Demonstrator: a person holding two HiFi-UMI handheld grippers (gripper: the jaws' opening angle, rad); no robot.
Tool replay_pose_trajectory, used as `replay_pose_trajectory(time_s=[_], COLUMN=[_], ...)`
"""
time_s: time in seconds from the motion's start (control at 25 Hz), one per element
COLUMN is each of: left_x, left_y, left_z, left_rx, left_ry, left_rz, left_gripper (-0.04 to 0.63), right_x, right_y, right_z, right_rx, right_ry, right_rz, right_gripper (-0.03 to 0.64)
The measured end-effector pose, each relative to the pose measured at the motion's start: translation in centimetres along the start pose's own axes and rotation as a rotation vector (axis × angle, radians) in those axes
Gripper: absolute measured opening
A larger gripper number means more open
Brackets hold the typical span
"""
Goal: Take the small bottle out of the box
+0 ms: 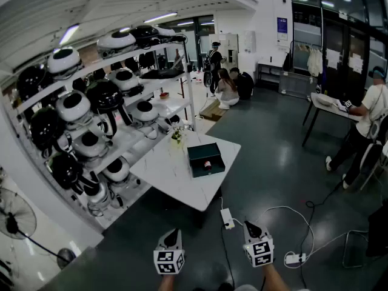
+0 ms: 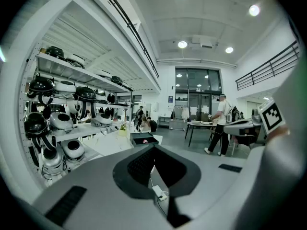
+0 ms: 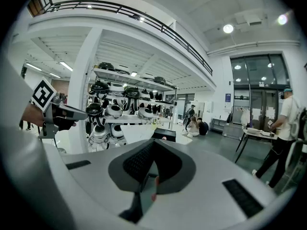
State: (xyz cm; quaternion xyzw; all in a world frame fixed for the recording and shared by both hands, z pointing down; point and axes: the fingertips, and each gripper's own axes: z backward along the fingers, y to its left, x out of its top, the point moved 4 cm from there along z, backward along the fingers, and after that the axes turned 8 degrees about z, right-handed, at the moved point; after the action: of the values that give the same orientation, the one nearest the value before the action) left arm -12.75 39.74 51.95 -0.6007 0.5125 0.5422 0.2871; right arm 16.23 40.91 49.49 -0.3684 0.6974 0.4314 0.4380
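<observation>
A dark green open box lies on a white table well ahead of me, and a small bottle with a reddish part lies inside it. Both grippers hang low in the head view, far short of the table. My left gripper and my right gripper have their jaws together, with nothing held. The left gripper view shows the box small and distant beyond the left gripper. In the right gripper view the box lies just past the tips of the right gripper.
Shelves of black and white helmet-like heads line the left wall beside the table. A small plant stands on the table. A power strip and cables lie on the floor between me and the table. People are at another table on the right.
</observation>
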Motion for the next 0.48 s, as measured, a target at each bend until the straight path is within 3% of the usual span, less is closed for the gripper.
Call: replay_pose_trajectory(time_s=[0.48], left_x=[-0.3], left_y=[-2.6], left_z=[-0.8], left_rx=[0.005], left_ry=[-0.001], left_rz=[-0.015], left_gripper=[0.018], right_x=[-0.7], right_y=[-2.0], right_z=[0.3], right_rx=[0.012], right_ry=[-0.007], right_rz=[-0.035], right_gripper=[0.02])
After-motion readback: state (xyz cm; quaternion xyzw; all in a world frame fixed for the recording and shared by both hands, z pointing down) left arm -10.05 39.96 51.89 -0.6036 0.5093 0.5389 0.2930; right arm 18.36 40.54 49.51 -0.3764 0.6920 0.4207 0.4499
